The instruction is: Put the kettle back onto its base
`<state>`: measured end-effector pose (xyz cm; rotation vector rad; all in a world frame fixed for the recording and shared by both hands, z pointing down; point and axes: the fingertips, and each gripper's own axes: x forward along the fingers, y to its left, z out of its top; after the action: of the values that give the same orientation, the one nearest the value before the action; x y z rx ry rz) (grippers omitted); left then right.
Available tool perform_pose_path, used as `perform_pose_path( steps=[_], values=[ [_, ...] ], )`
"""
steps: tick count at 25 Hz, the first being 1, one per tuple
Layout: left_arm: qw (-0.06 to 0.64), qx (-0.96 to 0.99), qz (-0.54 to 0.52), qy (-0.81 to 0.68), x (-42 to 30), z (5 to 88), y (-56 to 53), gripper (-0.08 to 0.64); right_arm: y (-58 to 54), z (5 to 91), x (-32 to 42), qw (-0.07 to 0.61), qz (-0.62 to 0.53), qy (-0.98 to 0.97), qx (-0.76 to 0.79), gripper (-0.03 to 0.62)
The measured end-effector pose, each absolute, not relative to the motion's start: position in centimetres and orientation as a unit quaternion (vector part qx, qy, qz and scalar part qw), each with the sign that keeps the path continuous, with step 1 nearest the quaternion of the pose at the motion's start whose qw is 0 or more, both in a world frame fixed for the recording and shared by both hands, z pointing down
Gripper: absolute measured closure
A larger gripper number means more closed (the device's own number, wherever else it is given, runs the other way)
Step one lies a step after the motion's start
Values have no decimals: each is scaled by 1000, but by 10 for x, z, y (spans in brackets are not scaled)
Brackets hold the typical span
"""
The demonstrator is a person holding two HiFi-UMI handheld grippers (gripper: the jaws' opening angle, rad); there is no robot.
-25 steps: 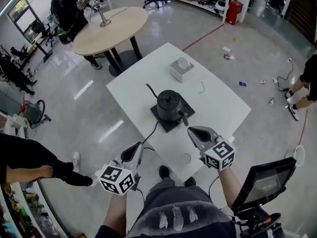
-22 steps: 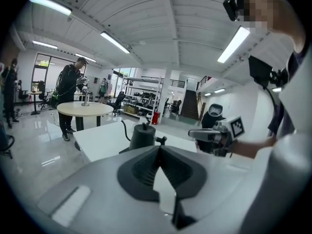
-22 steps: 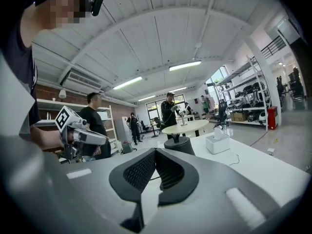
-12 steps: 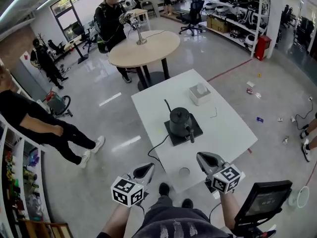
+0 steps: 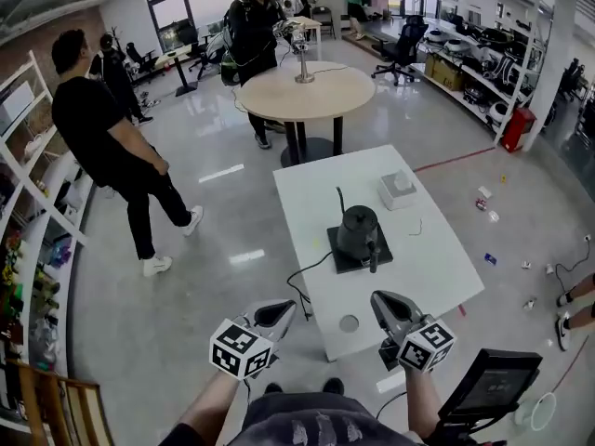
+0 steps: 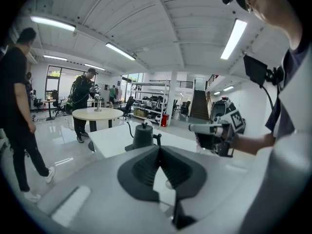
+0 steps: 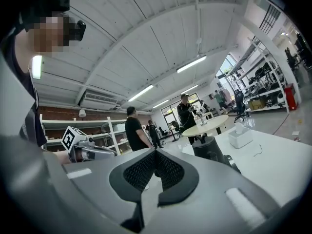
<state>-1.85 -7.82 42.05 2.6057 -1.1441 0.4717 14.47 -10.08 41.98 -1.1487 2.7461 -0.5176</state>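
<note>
My left claw [image 5: 277,312] is pressed together with nothing in it, just off the near corner of the white bench [image 5: 321,193]. Ahead of it and to its right, well apart, the black kettle [image 5: 358,231] sits upright on its flat black base [image 5: 346,262], handle turned toward my right claw [image 5: 384,301]. That claw is also pressed together and empty.
</note>
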Motion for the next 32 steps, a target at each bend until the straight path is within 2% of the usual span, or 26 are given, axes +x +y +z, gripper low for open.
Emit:
perform_pose_path(
  steps=[6, 19, 25, 32],
  values=[
    [123, 894, 137, -409, -80, 406, -64, 558, -95, 401, 84, 55, -163, 912, -372, 591],
    [162, 875, 59, -453, -235, 416, -15, 558, -46, 410, -81, -16, -184, 933, -309, 591],
    [183, 873, 41, -451, -280, 434, 7, 558, -23, 410, -121, 15, -228, 926, -302, 591],
    [205, 896, 19, -392, -273, 441, 0, 558, -6, 411, -116, -35, -211, 911, -352, 591]
  ],
)
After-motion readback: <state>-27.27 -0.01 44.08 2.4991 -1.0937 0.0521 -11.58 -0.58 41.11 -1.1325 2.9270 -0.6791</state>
